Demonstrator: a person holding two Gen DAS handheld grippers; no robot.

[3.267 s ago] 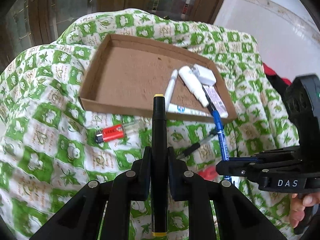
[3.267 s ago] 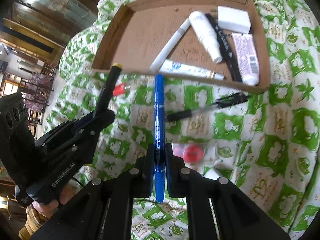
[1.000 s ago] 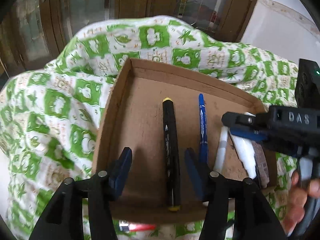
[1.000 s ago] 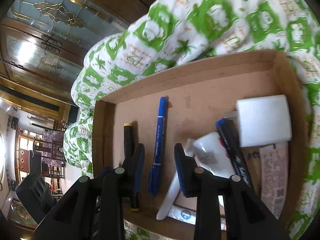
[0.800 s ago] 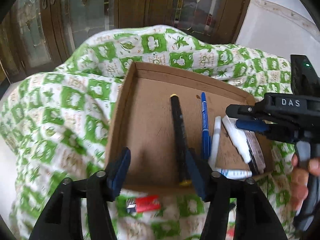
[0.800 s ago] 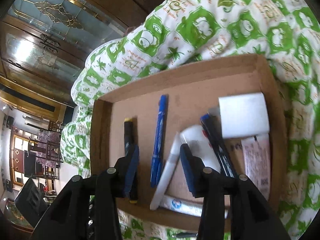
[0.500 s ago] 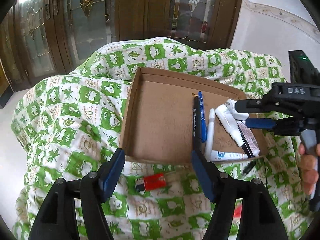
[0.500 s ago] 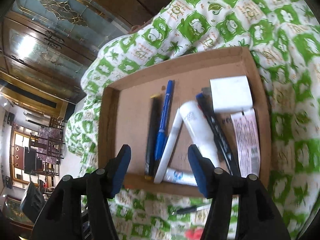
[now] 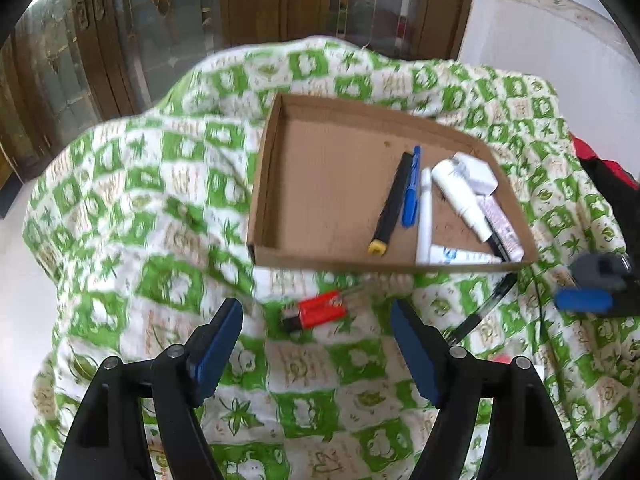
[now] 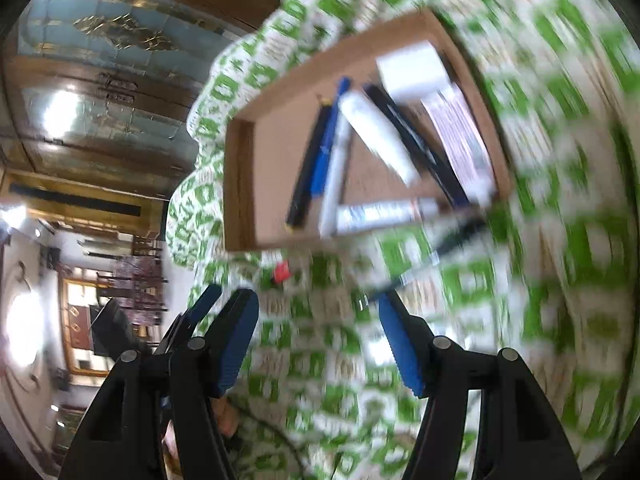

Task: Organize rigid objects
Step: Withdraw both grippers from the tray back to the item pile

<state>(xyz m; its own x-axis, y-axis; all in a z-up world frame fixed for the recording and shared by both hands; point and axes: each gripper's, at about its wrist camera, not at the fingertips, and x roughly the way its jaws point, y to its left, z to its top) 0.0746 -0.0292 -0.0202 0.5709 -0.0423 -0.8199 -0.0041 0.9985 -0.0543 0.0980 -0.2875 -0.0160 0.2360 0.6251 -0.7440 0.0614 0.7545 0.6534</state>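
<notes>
A brown cardboard tray lies on a green-and-white cloth. In it lie a black marker with yellow caps, a blue pen, a white pen, a white tube, a white block and more. A red lighter and a black pen lie on the cloth in front of the tray. My left gripper is open and empty above the lighter. My right gripper is open and empty; its view is blurred.
Wooden glass-paned doors stand behind the covered table. A red and black bag sits at the right edge. The right gripper's blue pad shows at the right of the left wrist view. A small red object lies on the cloth.
Both grippers have let go of their pens in the tray, opened wide and pulled back toward me. The black marker and blue pen now lie side by side in the tray.
</notes>
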